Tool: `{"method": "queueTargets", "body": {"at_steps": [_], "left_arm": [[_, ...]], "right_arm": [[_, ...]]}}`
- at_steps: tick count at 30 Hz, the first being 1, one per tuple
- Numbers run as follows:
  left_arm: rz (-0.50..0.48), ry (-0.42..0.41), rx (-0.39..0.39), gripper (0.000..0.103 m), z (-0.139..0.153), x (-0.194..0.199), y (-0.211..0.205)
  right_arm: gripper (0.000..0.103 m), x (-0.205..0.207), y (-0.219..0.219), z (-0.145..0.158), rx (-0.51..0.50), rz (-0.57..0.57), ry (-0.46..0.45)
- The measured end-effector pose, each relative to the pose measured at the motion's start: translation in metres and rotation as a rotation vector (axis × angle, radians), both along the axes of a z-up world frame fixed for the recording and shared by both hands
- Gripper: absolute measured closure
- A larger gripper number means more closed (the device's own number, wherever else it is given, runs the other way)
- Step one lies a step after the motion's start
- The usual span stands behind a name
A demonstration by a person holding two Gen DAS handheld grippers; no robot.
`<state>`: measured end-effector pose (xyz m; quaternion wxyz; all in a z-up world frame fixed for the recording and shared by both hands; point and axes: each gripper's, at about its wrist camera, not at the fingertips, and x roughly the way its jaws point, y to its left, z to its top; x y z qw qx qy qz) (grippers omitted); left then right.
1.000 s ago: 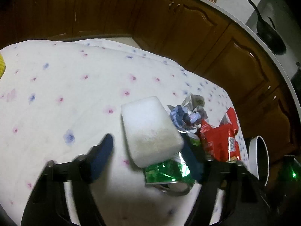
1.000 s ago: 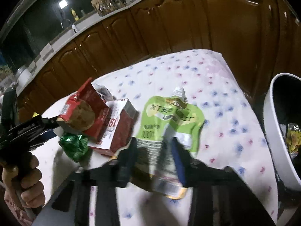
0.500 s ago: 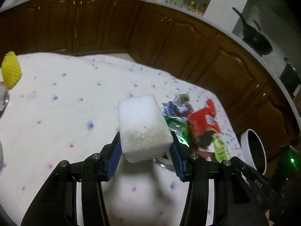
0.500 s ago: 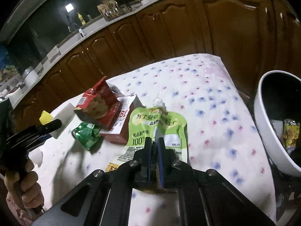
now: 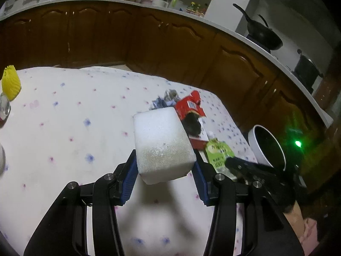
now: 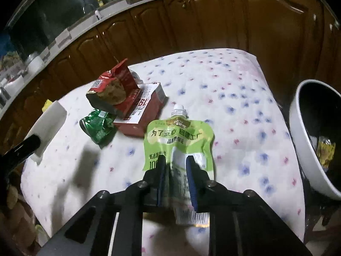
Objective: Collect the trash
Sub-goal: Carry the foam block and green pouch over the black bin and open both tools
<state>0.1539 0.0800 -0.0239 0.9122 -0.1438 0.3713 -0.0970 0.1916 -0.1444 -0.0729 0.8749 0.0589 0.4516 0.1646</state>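
My left gripper (image 5: pixel 164 162) is shut on a white foam block (image 5: pixel 159 140), held above the flowered tablecloth (image 5: pixel 74 128). My right gripper (image 6: pixel 175 160) stands low over a green spouted drink pouch (image 6: pixel 181 136). Its jaws are opening, with the pouch's lower part between them and the pads apart from it. Left of the pouch lie a red carton (image 6: pixel 145 108), a torn red snack bag (image 6: pixel 113 85) on top of it, and a crumpled green wrapper (image 6: pixel 98 125). A white-rimmed bin (image 6: pixel 298 128) with a dark inside stands at the right, off the table's edge, holding a yellow wrapper (image 6: pixel 325 151).
A yellow foam fruit net (image 5: pixel 10 83) and a drink can (image 5: pixel 4 111) sit at the table's far left. Brown cabinets (image 5: pixel 149 40) run behind the table, with a black wok (image 5: pixel 264 36) on the counter. A blue-grey crumpled wrapper (image 5: pixel 164 100) lies behind the red bag.
My left gripper shut on the foam block and lifted it off the table. My right gripper pinched the green pouch, then its jaws parted again.
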Motion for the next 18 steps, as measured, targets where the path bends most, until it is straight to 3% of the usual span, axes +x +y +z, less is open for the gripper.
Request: {"method": "queueTargets", "body": {"at_steps": [2, 4, 7, 18], "left_arm": [[-0.008, 0.001, 0.000, 0.056, 0.001, -0.002, -0.003], [-0.024, 0.000, 0.001, 0.056, 0.002, -0.004, -0.008], [-0.052, 0.001, 0.007, 0.056, 0.002, -0.009, -0.022], [-0.183, 0.016, 0.006, 0.056, -0.001, -0.006, -0.087]], "right_arm": [[0.082, 0.004, 0.003, -0.003, -0.016, 0.008, 0.001], [0.093, 0.003, 0.007, -0.002, -0.046, 0.016, -0.021], [0.097, -0.003, 0.006, 0.002, -0.058, 0.019, -0.051], [0.098, -0.045, -0.063, 0.033, 0.019, -0.108, -0.140]]}}
